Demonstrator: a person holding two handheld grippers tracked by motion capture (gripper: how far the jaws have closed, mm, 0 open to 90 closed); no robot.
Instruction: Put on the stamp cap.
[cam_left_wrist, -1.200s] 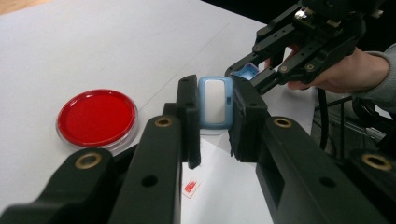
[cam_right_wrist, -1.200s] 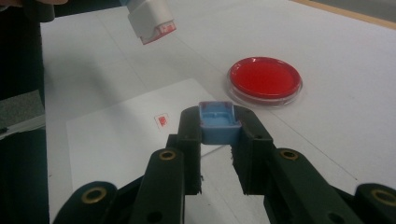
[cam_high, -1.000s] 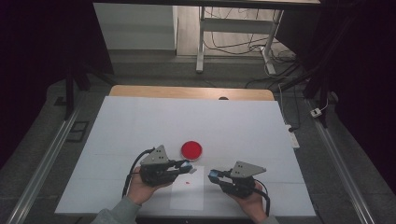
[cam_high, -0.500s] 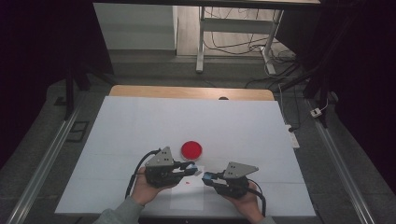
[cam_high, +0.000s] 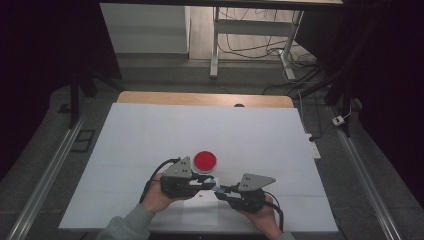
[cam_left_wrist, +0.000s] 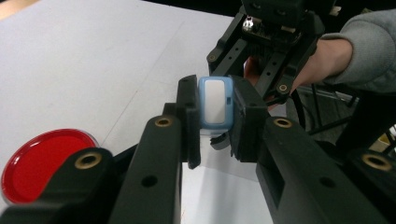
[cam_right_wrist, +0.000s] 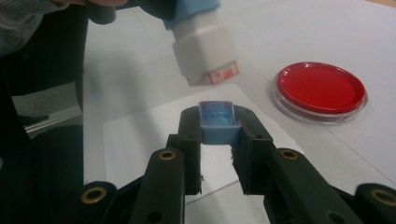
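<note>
Left hand-held gripper (cam_left_wrist: 212, 119) closed firmly on a small stamp body (cam_left_wrist: 215, 101), blue at the gripped end and white toward the free end, held tilted above the white surface (cam_high: 150, 135). Right hand-held gripper (cam_right_wrist: 219, 135) narrowed onto a small blue cap (cam_right_wrist: 218, 122), pinched between the jaw tips just in front of the left one, the two tips nearly meeting. In the right gripper view, stamp body just above and beyond the cap, apart from it, its red-marked face uncovered; probably held this way so that cap and stamp sit in separate grips, though whether coming off or going on cannot be told. Beneath both, a white sheet of paper (cam_right_wrist: 154, 135). Just beyond the left gripper, a round red dish (cam_high: 205, 160) resting on the surface.
</note>
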